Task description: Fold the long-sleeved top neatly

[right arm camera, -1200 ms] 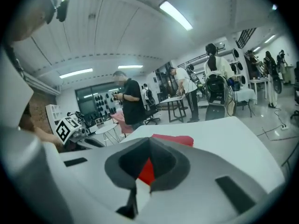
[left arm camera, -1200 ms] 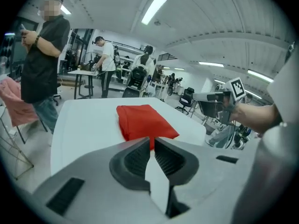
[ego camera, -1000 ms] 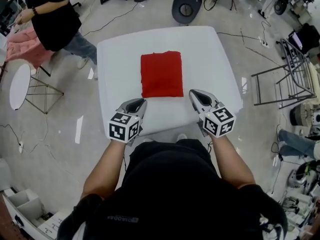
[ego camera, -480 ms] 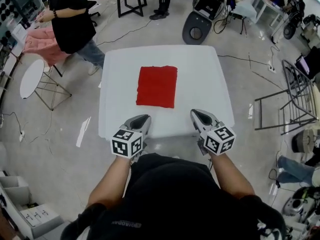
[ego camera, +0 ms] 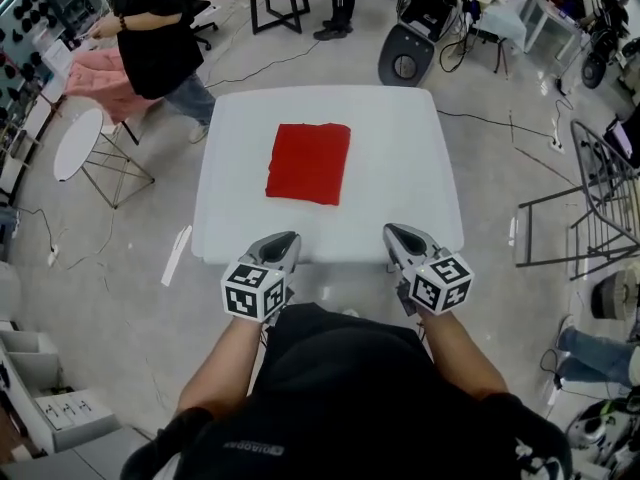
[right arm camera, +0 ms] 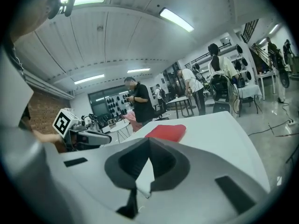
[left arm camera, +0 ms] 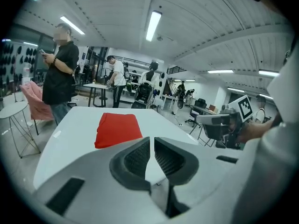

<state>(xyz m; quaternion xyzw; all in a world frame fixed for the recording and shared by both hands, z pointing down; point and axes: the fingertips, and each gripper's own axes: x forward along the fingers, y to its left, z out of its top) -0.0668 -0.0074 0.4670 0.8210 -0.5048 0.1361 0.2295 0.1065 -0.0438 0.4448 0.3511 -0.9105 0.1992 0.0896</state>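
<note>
Red top (ego camera: 309, 163): it lies flat on the white table, folded into a tidy rectangle. It sits near the middle of the table, a little to the left and a little toward the far side. Its edges look straight and its corners look square.
White table (ego camera: 410, 168): it is big and square with round corners. Its near edge is just in front of the two grippers.
Left gripper (ego camera: 283, 240): it hangs in the air by the near edge of the table, left of the red top and well apart from it. It points toward the far side. Its two jaws are almost together, with only a thin crack between them, and the crack is empty.
Right gripper (ego camera: 396, 234): it hangs by the near edge too, right of the red top and well apart from it. Its two jaws are pressed together at the tips and pinch nothing.
Marker cubes: each gripper has a cube with black and white squares at its back end, close to the hand.
Arms: two bare forearms reach out from a black shirt, one to each gripper.
Other person (ego camera: 150, 28): someone in a black shirt stands past the far left corner of the table, beside a pink cloth (ego camera: 95, 73).
Small round table (ego camera: 80, 143): it is white with thin metal legs and stands on the floor to the left.
Floor (ego camera: 120, 298): it is grey and shiny, with thin cables lying across it.
</note>
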